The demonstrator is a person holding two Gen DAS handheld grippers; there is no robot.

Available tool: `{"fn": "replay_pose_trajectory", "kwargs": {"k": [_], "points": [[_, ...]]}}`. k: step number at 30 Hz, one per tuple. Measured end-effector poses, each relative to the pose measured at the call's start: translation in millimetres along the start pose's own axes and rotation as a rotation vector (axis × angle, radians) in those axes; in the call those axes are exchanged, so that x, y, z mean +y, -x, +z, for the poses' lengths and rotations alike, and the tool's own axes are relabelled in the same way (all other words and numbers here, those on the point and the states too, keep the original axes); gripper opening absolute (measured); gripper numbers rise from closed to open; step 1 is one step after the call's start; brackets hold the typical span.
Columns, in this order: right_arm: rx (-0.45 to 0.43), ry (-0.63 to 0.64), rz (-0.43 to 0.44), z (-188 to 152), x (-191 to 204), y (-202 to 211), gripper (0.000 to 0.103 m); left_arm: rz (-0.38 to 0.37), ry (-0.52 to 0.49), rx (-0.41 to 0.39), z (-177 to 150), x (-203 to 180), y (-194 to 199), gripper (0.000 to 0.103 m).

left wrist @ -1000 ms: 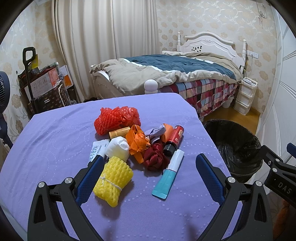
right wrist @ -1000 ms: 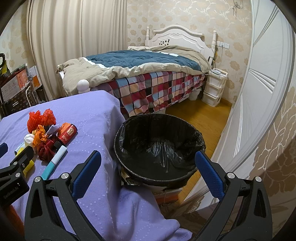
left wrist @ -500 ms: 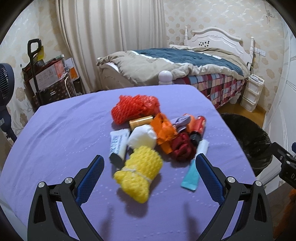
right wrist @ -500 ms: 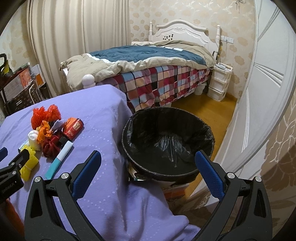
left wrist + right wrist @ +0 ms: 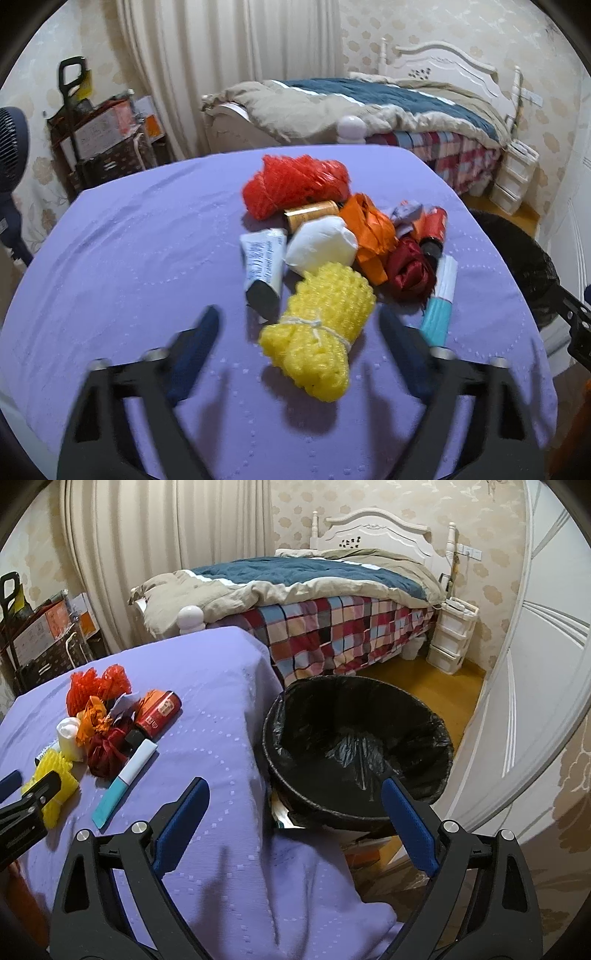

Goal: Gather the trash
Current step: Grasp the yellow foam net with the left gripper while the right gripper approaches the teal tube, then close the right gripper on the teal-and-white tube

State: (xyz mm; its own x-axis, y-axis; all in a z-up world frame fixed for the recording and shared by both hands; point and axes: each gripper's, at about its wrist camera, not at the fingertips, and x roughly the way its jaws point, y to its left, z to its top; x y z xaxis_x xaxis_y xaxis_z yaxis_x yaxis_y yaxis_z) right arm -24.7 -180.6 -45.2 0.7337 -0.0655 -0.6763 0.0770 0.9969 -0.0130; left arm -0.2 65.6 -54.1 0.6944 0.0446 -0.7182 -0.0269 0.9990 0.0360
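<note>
Left gripper (image 5: 299, 325) closing around yellow net (image 5: 319, 326), not touching. Right gripper (image 5: 295, 794) closing, nothing inside, near black bin (image 5: 354, 746).

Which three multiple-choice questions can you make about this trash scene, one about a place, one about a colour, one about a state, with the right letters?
1. Where does the round bin with the black plastic liner stand?
A. on the purple tablecloth
B. on the floor beside the table
C. on the bed

2. What colour is the foam net bundle tied with white string?
A. yellow
B. green
C. black

3. What is inside the bin's liner?
A. the pile of trash
B. the teal and white tube
C. nothing that can be seen

Answers:
1 B, the right wrist view shows it below the edge of the purple tablecloth.
2 A, it lies yellow in front of the left gripper, whose jaws are closing without touching it.
3 C, only bare black liner shows; the teal and white tube lies on the table.
</note>
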Motion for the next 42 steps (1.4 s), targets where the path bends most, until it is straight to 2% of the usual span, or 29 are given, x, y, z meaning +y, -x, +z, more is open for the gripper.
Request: {"fn": "replay_pose_trajectory", "kwargs": {"k": [3,6,10,14,21,24,28,32,35,42], "points": [[0.004,0.006,0.003,0.7,1.2,0.3,0.092,-0.024,0.012,0.03,-2.0,2.5,-4.1,0.069],[0.006,0.011,0.005,1.5,3.5,1.2,0.092,-0.054,0.004,0.034,-3.4,1.5,-5.4,0.057],[0.011,0.02,0.021,4.3,7.6,1.7,0.092,-0.061,-0.02,0.022,-6.8,2.4,0.3,0.05],[0.013,0.047,0.047,4.9,23.8,5.1,0.092,-0.062,-0.022,-0.002,-6.2,8.4,11.0,0.049],[0.03,0.136,0.102,5.3,72.4,3.9,0.091,0.0,0.017,-0.029,-5.2,41.5,20.0,0.049],[0.062,0.176,0.118,3.9,93.8,-3.2,0.081,0.018,0.05,-0.025,-5.9,58.3,18.2,0.049],[0.103,0.204,0.123,4.3,113.7,-13.6,0.078,0.017,0.082,-0.02,-9.3,75.5,16.4,0.049],[0.119,0.219,0.106,3.9,122.9,-19.9,0.075,0.007,0.098,-0.008,-12.0,83.0,12.1,0.049],[0.139,0.216,0.101,1.5,120.9,-22.6,0.067,0.0,0.109,-0.005,-15.0,87.5,10.9,0.049],[0.149,0.186,0.091,-0.9,104.0,-18.6,0.066,-0.008,0.12,0.001,-18.6,89.6,10.1,0.049]]}}
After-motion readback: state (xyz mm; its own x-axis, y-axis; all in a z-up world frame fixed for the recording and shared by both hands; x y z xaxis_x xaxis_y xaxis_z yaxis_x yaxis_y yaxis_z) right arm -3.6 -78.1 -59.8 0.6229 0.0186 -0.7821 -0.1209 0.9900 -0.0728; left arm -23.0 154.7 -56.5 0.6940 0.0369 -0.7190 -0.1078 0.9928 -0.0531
